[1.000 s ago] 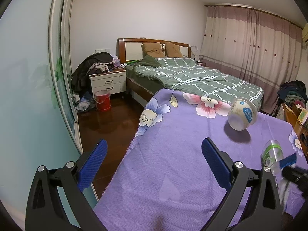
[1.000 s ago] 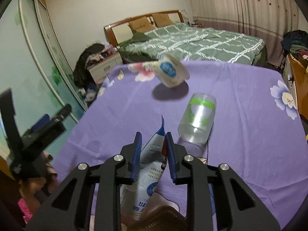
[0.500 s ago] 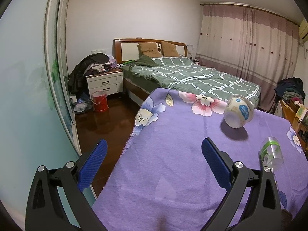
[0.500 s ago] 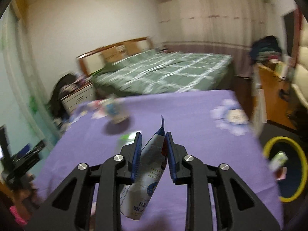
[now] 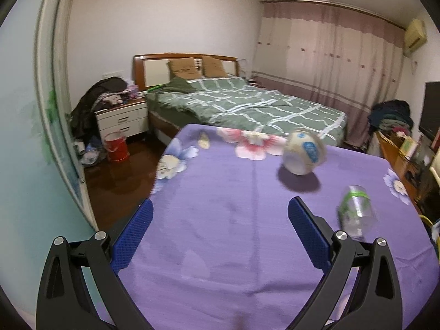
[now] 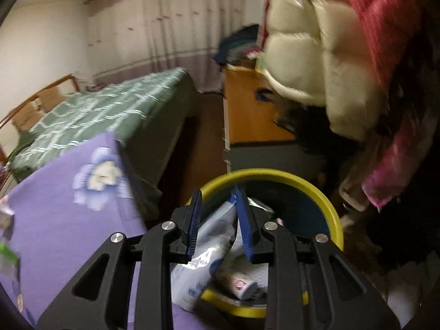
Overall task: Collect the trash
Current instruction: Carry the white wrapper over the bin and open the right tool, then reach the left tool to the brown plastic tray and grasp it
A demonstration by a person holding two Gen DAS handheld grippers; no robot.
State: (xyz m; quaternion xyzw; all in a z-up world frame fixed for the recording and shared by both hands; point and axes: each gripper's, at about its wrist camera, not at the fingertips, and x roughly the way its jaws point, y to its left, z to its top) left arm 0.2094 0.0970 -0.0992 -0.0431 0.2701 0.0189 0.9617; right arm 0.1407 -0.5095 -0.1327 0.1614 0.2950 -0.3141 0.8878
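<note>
White pouch (image 6: 205, 250) is pinched in right gripper (image 6: 220, 225) over yellow-rimmed bin (image 6: 334, 217); release is best made centred inside the rim; left gripper (image 5: 220, 236) is held wide, empty.

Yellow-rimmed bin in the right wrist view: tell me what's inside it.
Inside the yellow-rimmed bin, a small pink-and-white container lies near its closest rim, with some crumpled wrapping further back. The white pouch held in the right claw covers the rest.
</note>
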